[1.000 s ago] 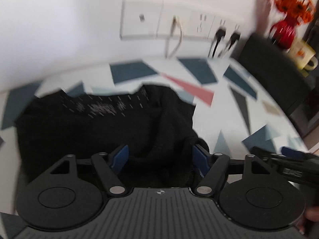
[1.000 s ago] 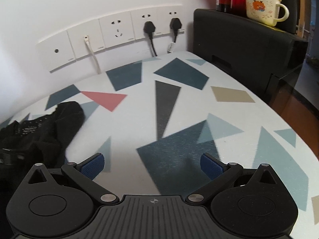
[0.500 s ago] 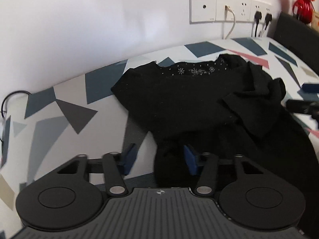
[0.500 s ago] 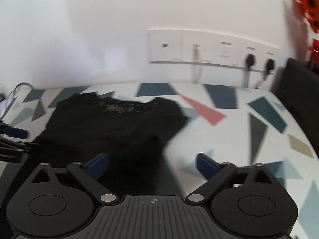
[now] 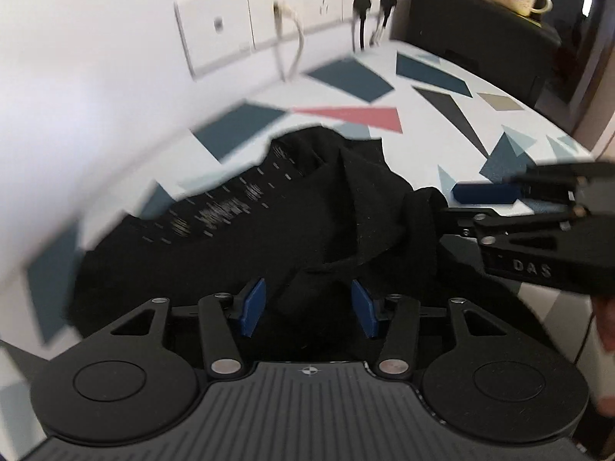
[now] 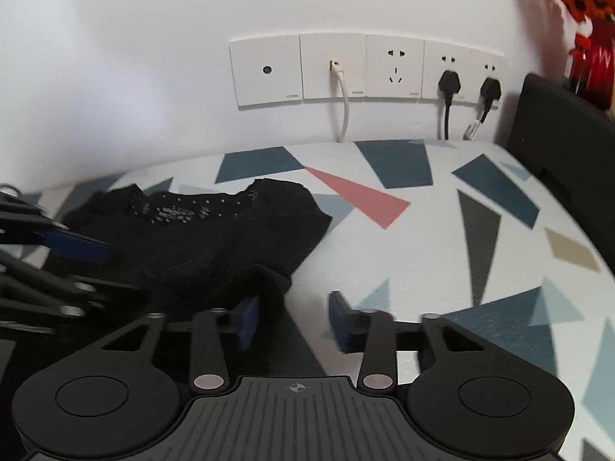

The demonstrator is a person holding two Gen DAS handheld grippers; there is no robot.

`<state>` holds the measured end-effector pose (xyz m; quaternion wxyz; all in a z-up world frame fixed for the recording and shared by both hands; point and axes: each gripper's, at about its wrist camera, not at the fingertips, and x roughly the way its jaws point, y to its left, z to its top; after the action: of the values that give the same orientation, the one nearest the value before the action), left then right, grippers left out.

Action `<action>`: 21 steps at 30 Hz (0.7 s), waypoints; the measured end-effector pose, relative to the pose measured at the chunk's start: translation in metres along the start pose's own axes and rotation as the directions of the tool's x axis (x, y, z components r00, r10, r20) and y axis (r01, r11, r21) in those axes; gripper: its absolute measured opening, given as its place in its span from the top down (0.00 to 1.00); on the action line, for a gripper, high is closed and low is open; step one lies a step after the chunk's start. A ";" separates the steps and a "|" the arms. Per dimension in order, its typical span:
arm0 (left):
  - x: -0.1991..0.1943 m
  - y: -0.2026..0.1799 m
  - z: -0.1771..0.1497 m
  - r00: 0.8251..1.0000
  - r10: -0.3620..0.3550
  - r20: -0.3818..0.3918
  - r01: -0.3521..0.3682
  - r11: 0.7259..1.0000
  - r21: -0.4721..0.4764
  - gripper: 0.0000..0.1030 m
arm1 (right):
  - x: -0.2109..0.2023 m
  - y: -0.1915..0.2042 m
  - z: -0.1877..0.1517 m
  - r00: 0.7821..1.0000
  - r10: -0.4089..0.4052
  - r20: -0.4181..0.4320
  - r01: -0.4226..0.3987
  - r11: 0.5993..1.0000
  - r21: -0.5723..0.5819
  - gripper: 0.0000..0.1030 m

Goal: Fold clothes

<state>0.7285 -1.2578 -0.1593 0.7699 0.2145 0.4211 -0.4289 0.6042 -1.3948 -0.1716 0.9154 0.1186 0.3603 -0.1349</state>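
garment (image 5: 292,230) gathered from both sides on surface (image 6: 423,253)
soft, limp cloth; folds lie between left gripper (image 5: 307,307) jaws, opening; right gripper (image 6: 292,319) jaws closing beside a bunched edge, best taken there.

Both cameras sit low over the patterned table (image 6: 442,238), each looking forward and steeply down along its own blue-padded fingers toward the far white wall. The left wrist view sits very near the black garment (image 5: 269,230), which fills its middle, and faces toward the far right, so the socket strip (image 5: 292,19) tilts across its top. The right wrist view stands further right and sees that strip (image 6: 365,69) almost level. Both views share the garment (image 6: 200,238), the strip, the table's red triangle and the dark box at far right.
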 end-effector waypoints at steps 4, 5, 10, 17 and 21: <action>0.007 0.012 -0.004 0.997 -0.076 -0.010 0.075 0.993 -0.095 0.91 | 0.004 -0.016 -0.005 0.998 0.055 -0.008 -0.054 0.992 0.111 0.93; 0.005 0.014 -0.005 0.996 -0.088 -0.003 0.087 0.990 -0.111 0.91 | 0.005 -0.018 -0.006 0.998 0.057 -0.016 -0.054 0.992 0.116 0.93; -0.004 0.026 0.000 0.994 -0.104 0.032 0.108 0.982 -0.152 0.91 | 0.001 -0.031 -0.005 0.996 0.071 -0.057 -0.062 0.987 0.150 0.72; -0.017 0.026 0.001 0.994 -0.088 0.070 0.096 0.987 -0.129 0.91 | -0.021 -0.041 0.026 0.988 0.147 0.046 -0.153 0.976 0.152 0.64; -0.018 0.026 0.002 0.995 -0.068 0.068 0.076 0.989 -0.129 0.91 | 0.016 -0.023 0.047 0.983 0.182 0.030 -0.183 0.982 0.045 0.62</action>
<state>0.7464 -1.2363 -0.1440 0.7793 0.1342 0.4314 -0.4342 0.6377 -1.4335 -0.1515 0.9254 0.1710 0.3328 -0.0605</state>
